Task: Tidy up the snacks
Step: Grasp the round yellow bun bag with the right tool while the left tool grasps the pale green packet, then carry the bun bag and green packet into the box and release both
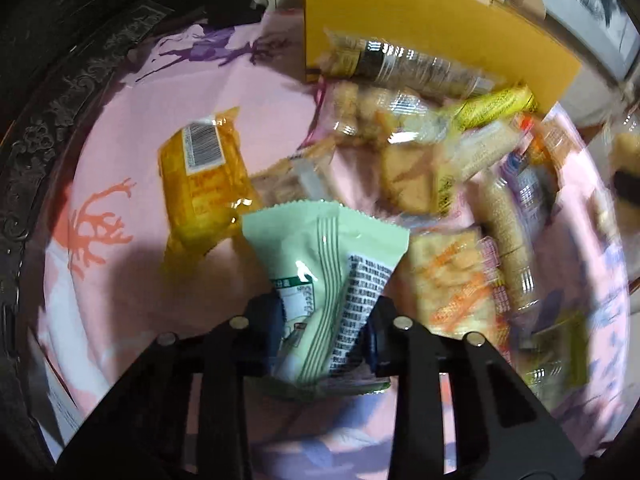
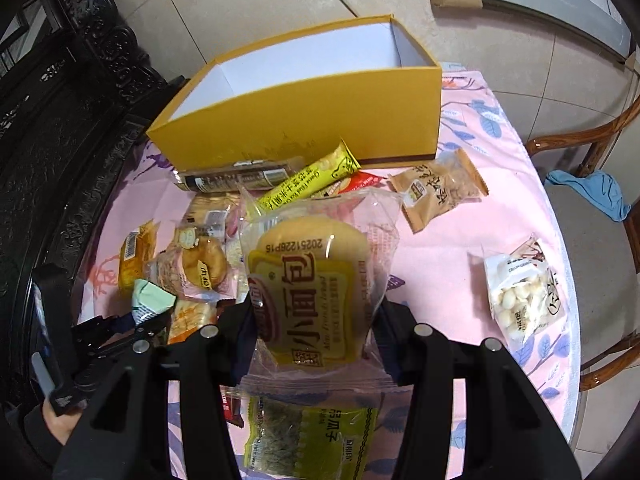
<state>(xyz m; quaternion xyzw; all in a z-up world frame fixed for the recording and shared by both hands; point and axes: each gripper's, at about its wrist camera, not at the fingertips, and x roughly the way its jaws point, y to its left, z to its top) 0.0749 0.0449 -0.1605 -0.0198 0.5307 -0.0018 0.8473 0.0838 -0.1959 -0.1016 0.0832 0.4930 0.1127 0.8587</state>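
Note:
My left gripper (image 1: 326, 316) is shut on a pale green snack packet (image 1: 324, 248) and holds it above the pink tablecloth; it also shows in the right wrist view (image 2: 150, 300). My right gripper (image 2: 312, 320) is shut on a clear-wrapped small bread bun (image 2: 316, 280), held above the table. An open yellow box (image 2: 320, 120) stands at the far side of the table; its wall shows in the left wrist view (image 1: 420, 28). A heap of snack packets (image 1: 420, 140) lies in front of the box.
A yellow cake packet (image 1: 204, 176) lies left of the heap. A brown nut packet (image 2: 440, 190) and a white bean packet (image 2: 520, 296) lie to the right. A green seed packet (image 2: 312, 436) lies under my right gripper. Dark carved furniture (image 2: 60, 120) stands left, a wooden chair (image 2: 592, 208) right.

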